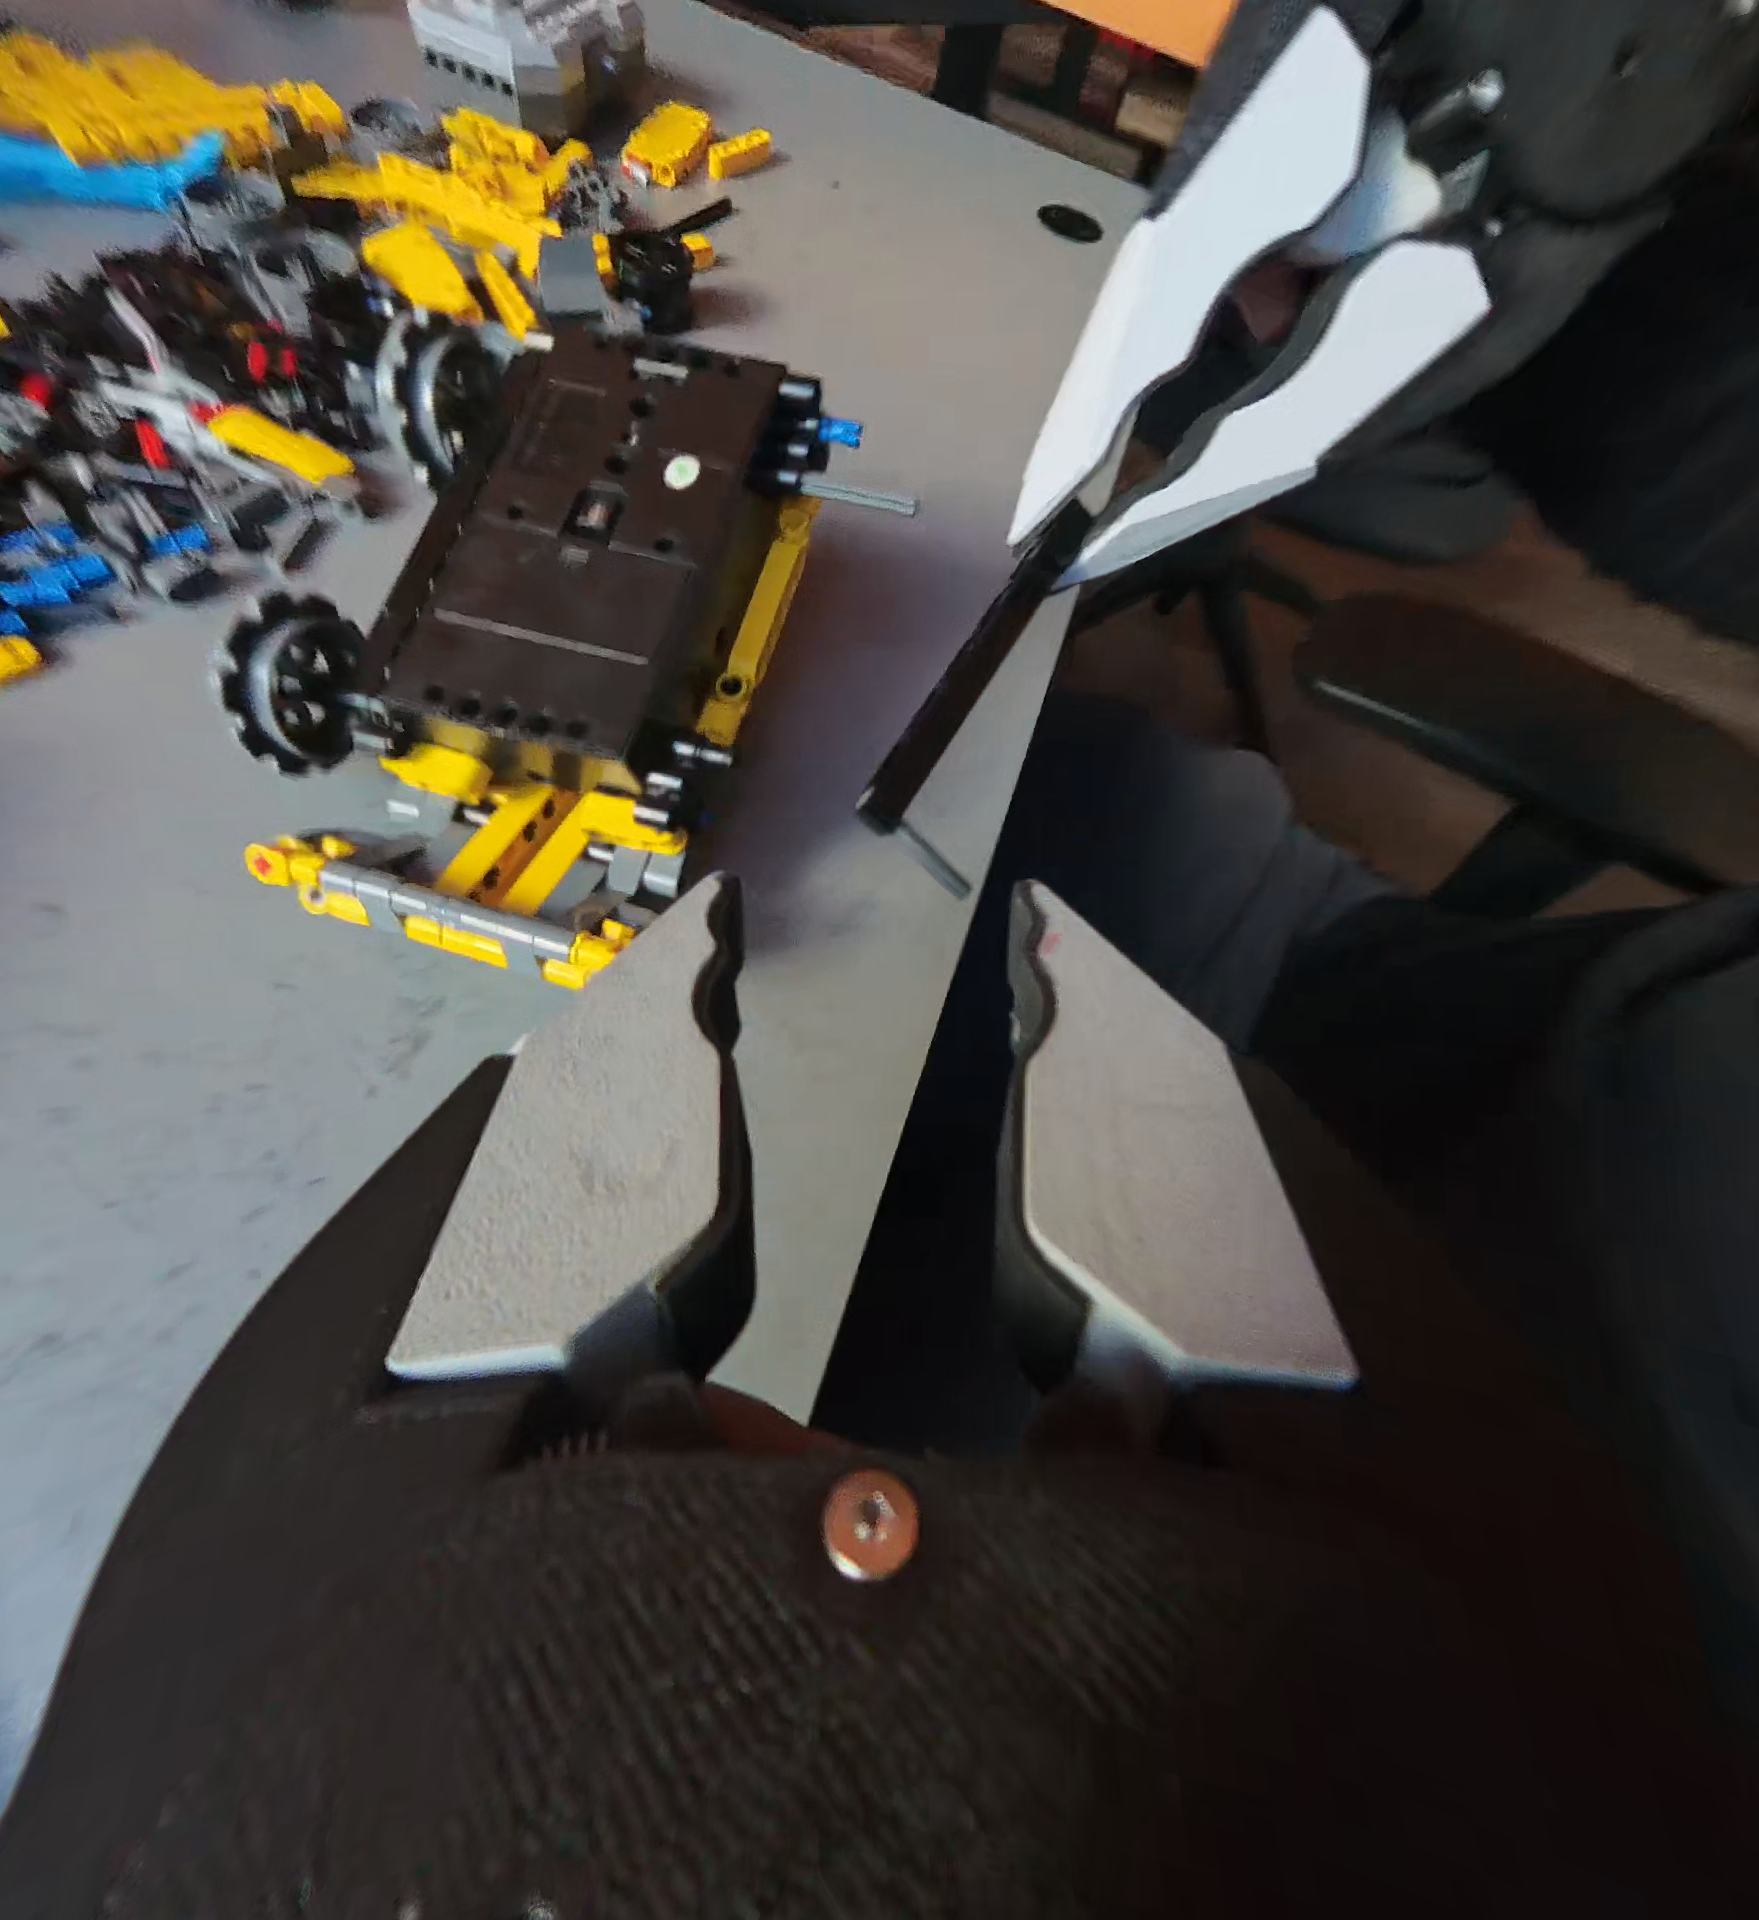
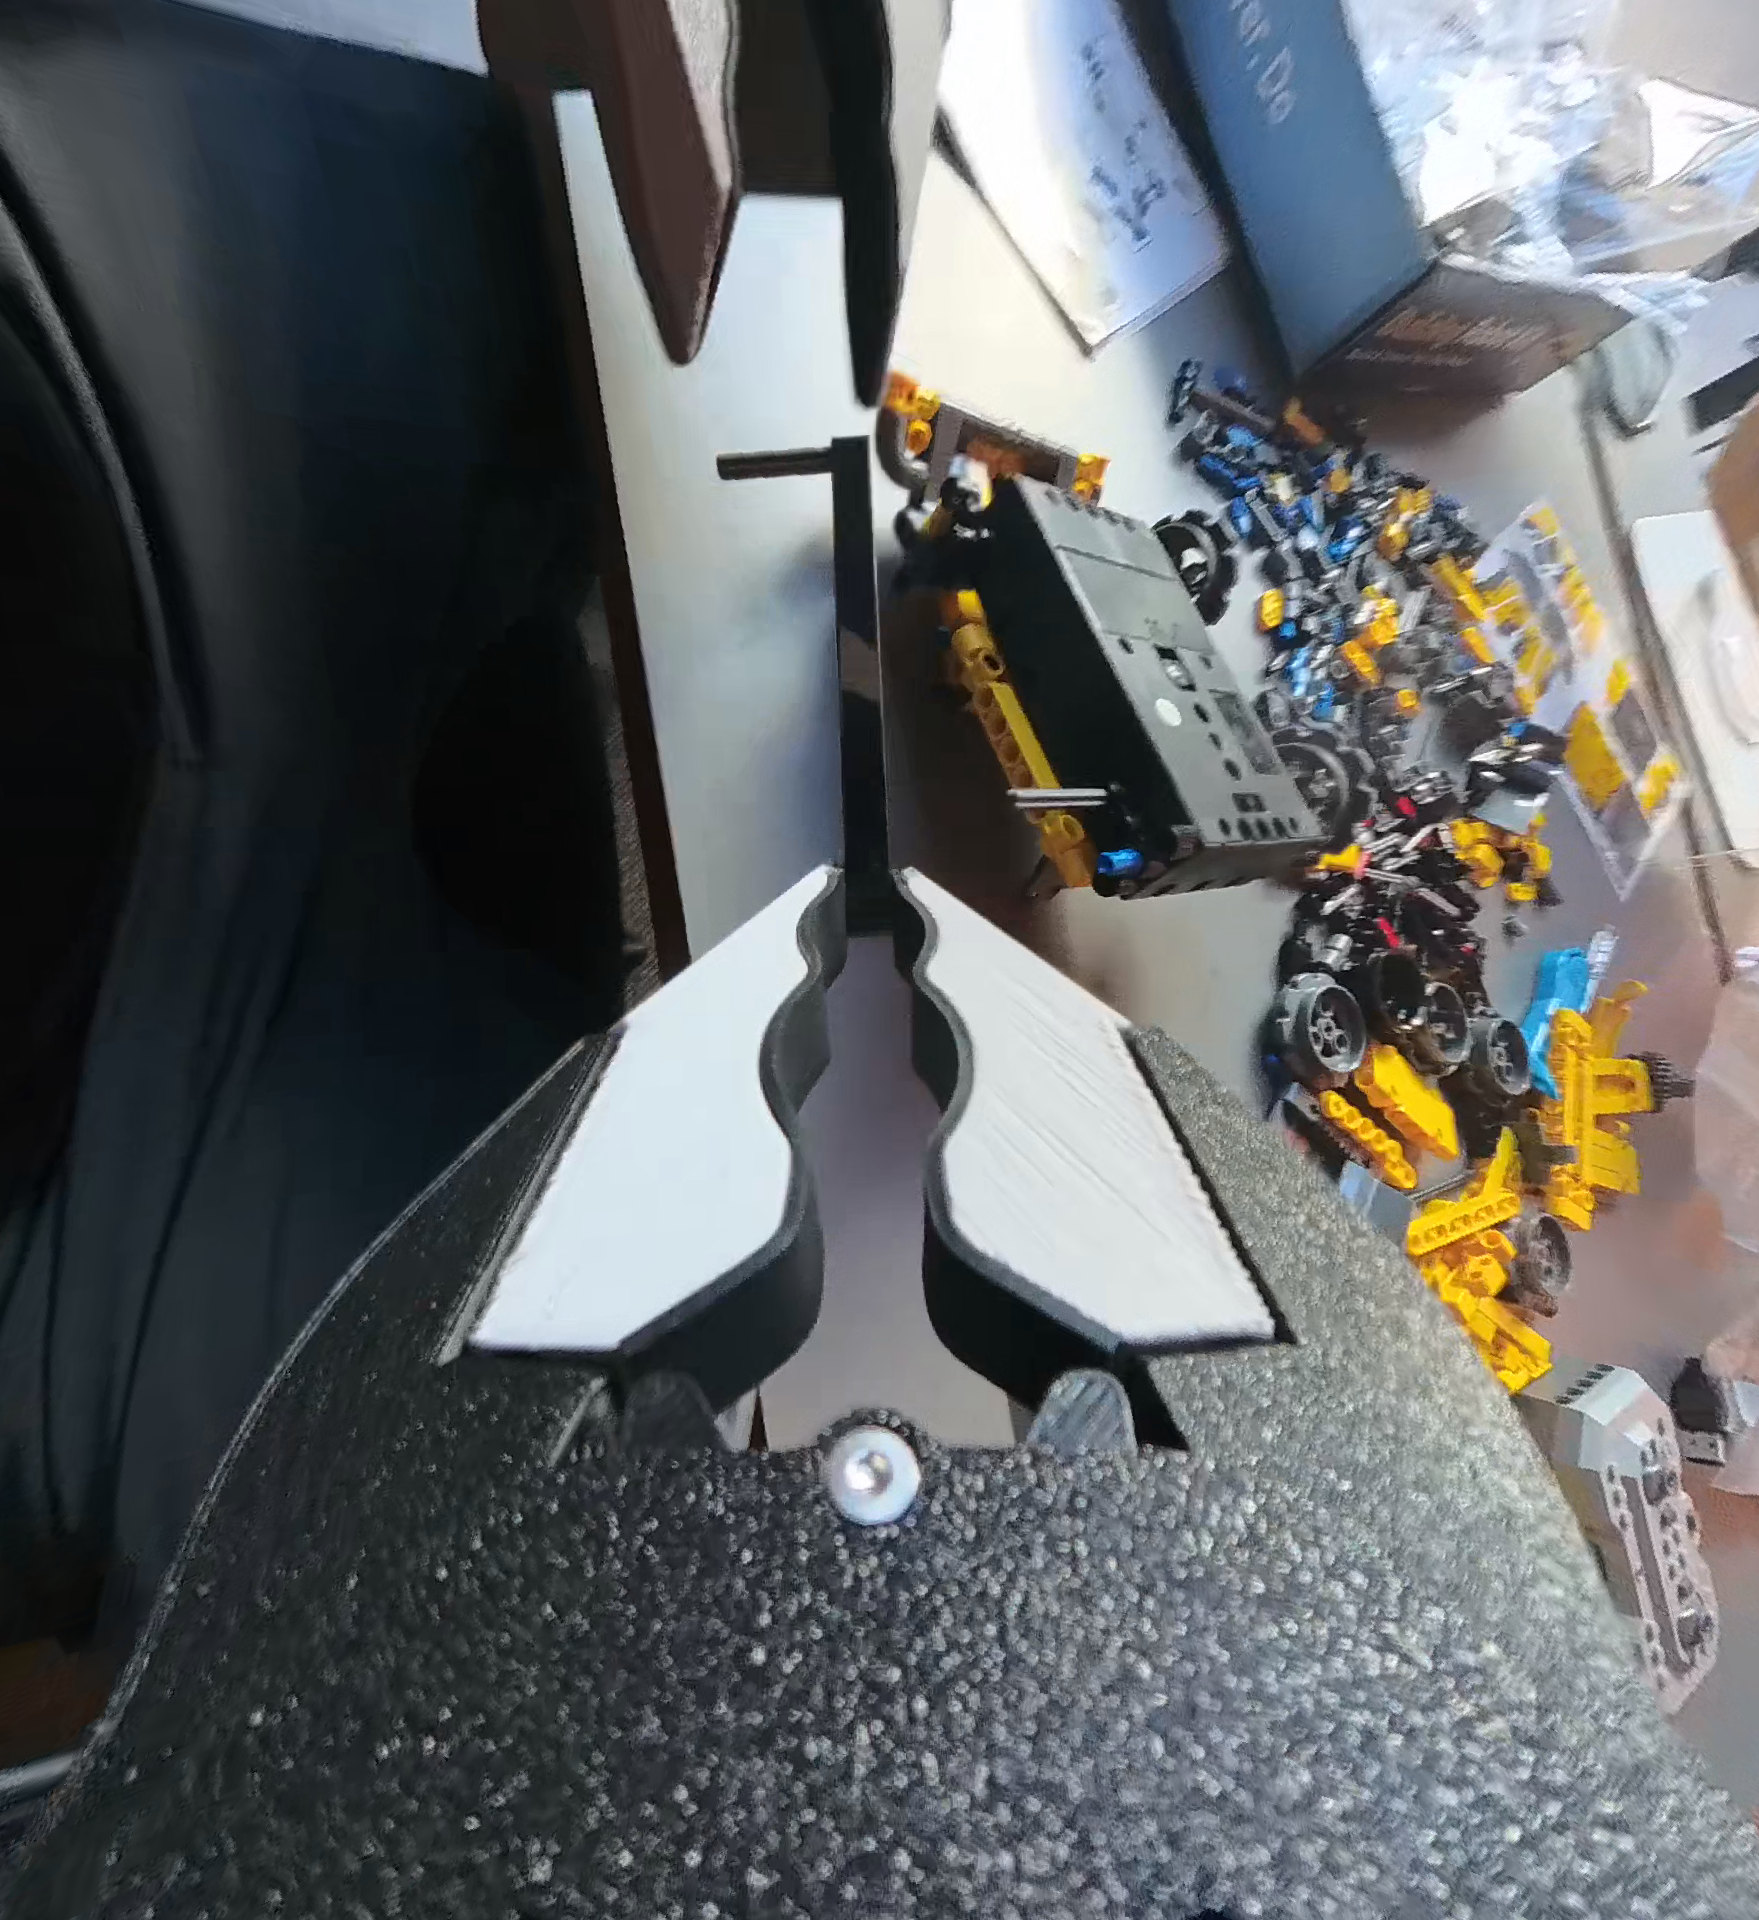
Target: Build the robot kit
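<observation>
My right gripper (image 2: pixel 870 894) is shut on one end of a long black beam (image 2: pixel 859 675), which has a short axle (image 2: pixel 776 462) crossing its far end. In the left wrist view this gripper (image 1: pixel 1046 551) holds the beam (image 1: pixel 958 686) slanting down over the table's edge, with the grey axle (image 1: pixel 932 857) at its low end. My left gripper (image 1: pixel 875 914) is open and empty, just right of a black and yellow brick vehicle (image 1: pixel 594 623) lying on the grey table (image 1: pixel 127 1091). The vehicle (image 2: pixel 1114 675) lies right of the beam. The left gripper (image 2: pixel 776 374) shows beyond the beam's end.
A wide pile of loose yellow, black and blue bricks and wheels (image 1: pixel 179 364) lies behind the vehicle, also in the right wrist view (image 2: pixel 1426 935). A blue box (image 2: pixel 1374 208), a booklet (image 2: pixel 1083 177), plastic bags (image 2: pixel 1633 135) and a grey block (image 2: pixel 1633 1496) sit on the table. A dark chair (image 1: pixel 1529 707) stands off the table's edge. The tips of one gripper are about 11 cm away from the tips of the other.
</observation>
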Available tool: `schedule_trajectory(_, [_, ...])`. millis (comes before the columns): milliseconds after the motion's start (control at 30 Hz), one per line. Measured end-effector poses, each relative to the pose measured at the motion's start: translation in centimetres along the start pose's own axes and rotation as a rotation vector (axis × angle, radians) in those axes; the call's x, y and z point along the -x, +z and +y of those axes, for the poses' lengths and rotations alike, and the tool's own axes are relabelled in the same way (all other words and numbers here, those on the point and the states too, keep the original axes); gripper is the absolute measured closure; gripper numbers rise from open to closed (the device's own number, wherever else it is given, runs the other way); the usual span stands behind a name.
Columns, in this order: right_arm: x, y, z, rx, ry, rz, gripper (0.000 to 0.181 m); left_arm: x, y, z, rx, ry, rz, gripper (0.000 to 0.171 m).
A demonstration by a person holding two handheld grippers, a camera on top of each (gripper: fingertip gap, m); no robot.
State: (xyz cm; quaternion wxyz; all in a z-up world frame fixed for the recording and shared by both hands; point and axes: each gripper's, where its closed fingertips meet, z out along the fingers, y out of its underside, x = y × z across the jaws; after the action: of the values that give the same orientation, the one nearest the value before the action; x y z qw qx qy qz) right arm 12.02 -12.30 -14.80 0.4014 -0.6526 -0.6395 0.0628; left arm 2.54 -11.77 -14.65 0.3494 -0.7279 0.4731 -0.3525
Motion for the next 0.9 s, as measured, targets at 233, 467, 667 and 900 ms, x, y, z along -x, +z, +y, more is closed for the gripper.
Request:
schedule_trajectory(233, [-0.2, 0.6, -0.3, 0.085, 0.056, -0.134, 0.173, -1.7, 1.6, -2.8, -0.018, 0.357, -0.230, 0.121])
schedule_trajectory(467, [-0.1, 0.6, -0.9, 0.114, 0.167, -0.204, 0.173, -1.3, 4.5, -2.1, 0.123, 0.749, -0.421, 0.144])
schedule_trajectory(667, [-0.5, 0.5, -1.0, 0.127, 0.226, -0.233, 0.173, -0.2, 4.7, -3.1, 0.101, 0.954, -0.611, 0.165])
schedule_trajectory(900, [-0.6, 0.4, -0.9, 0.116, 0.224, -0.247, 0.174, -0.2, 4.6, -3.6, 0.091, 0.991, -0.721, 0.165])
